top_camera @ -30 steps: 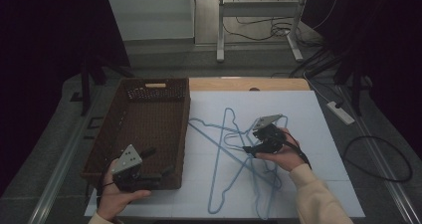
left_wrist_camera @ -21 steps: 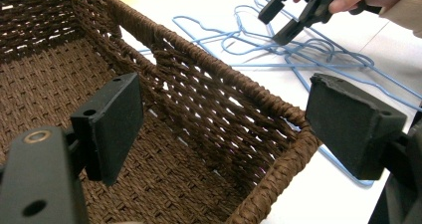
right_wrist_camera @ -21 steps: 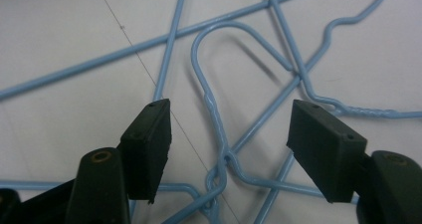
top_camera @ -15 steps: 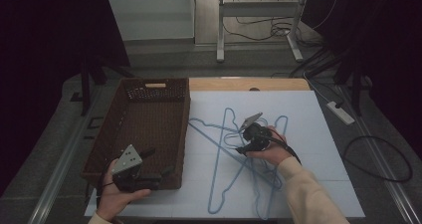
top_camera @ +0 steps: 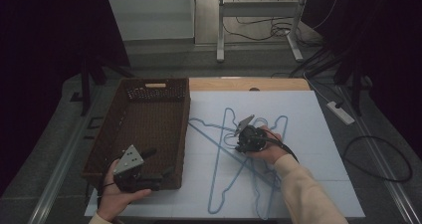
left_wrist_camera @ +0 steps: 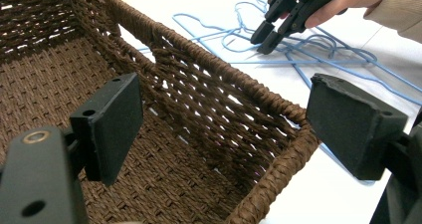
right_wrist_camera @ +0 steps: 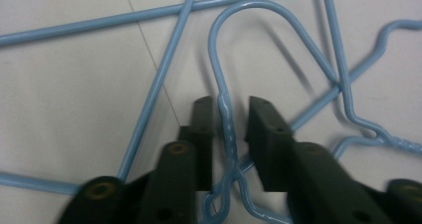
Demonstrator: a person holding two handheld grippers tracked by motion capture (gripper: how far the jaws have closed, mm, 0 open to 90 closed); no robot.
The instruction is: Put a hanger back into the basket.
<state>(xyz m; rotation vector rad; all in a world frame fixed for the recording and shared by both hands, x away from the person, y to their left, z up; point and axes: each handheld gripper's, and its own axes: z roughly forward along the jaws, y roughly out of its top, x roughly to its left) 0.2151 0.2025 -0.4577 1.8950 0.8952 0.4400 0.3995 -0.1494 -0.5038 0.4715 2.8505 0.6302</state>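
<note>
Right claw (right_wrist_camera: 230,115) moved left, closing round hanger neck (right_wrist_camera: 228,127), gap remaining; left claw (left_wrist_camera: 224,122) released.

Pale foam board (top_camera: 318,134) is lying flat under the fingertips of the right gripper (left_wrist_camera: 264,35) (a thin seam (right_wrist_camera: 137,20) is running across it just beside them). A bare wooden tabletop strip (top_camera: 278,84) is showing well beyond the fingertips. A white power strip (top_camera: 340,112) is lying on the floor far to their right, with a black cable (top_camera: 378,159) looping near it. Metal stand legs (top_camera: 219,35) are standing farther off.
</note>
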